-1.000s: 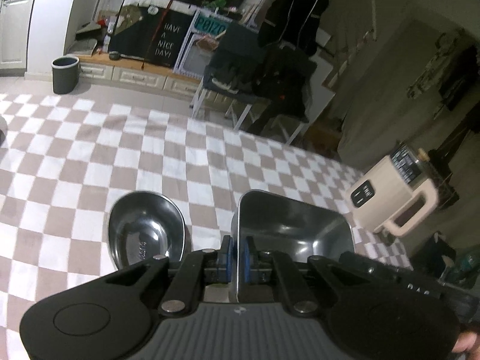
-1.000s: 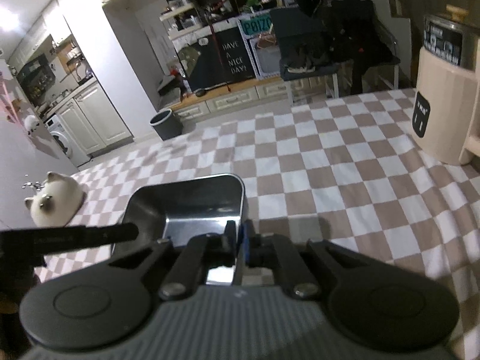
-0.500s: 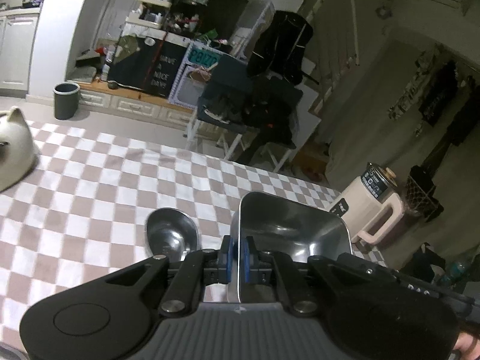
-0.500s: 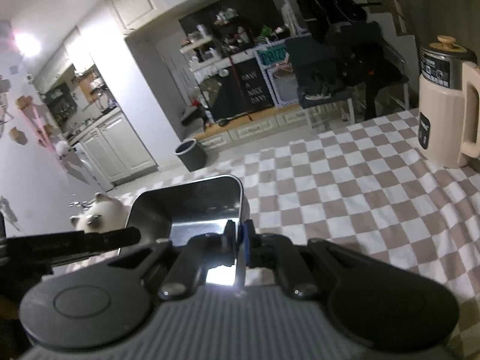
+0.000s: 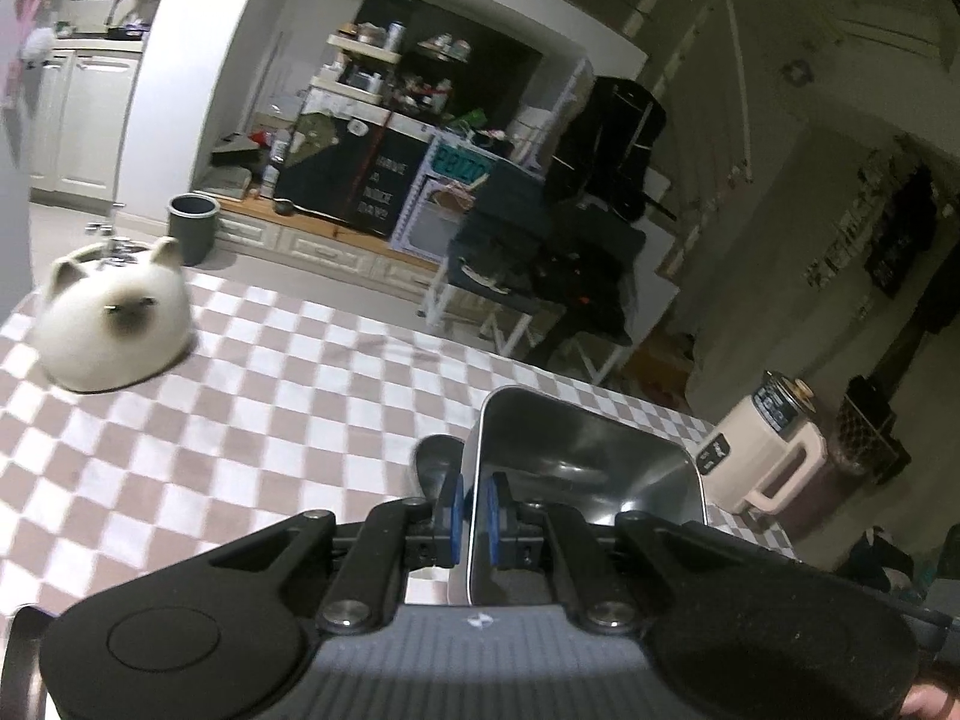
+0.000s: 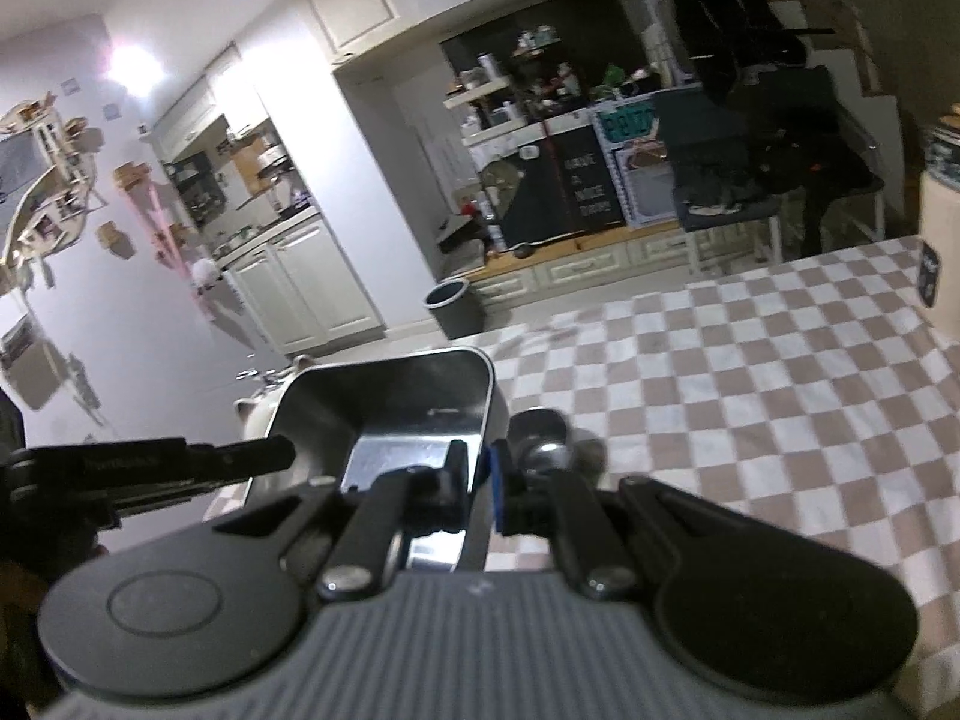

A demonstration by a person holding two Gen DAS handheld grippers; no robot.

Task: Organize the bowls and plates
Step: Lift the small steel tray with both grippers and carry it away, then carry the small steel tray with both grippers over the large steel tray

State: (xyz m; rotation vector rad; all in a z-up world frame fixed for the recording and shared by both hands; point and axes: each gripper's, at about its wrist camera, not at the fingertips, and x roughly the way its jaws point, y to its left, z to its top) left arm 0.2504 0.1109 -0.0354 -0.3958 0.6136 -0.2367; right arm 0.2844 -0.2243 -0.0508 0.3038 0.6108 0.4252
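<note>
Above checked cloth — both grippers apparently pinch tray.

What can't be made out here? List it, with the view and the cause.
- Round metal bowl: left wrist view, mostly hidden behind the rectangular metal tray and left gripper.
- Same bowl: right wrist view, blurred, partly behind the right gripper.
- Cat-shaped pot: right wrist view, mostly behind the tray.
- Beige kettle: cut off by the right edge.

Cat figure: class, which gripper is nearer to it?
Left. The left gripper clamps the tray wall toward the cat figure; the right gripper clamps the opposite wall, with the tray between.
</note>
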